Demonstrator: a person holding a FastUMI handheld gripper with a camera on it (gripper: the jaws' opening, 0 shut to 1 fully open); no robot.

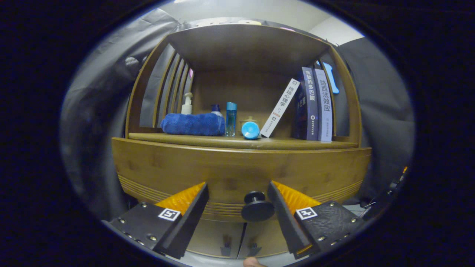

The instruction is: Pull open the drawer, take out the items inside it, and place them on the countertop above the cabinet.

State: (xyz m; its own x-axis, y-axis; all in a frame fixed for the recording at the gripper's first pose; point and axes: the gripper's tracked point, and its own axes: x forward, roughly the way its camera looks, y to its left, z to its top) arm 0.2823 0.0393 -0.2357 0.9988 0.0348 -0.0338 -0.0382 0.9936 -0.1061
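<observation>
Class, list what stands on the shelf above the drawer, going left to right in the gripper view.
Pump bottle → blue towel → tall blue bottle → round blue lid → leaning white book → two upright books.

1. I'm looking at a wooden cabinet with an open shelf bay above it (slatted sides, solid back).
2. Dark cloth walls are hanging either side.
3. A pale ceiling is showing overhead.
4. Light is falling dimly, leaving the bay's underside shadowed.
</observation>
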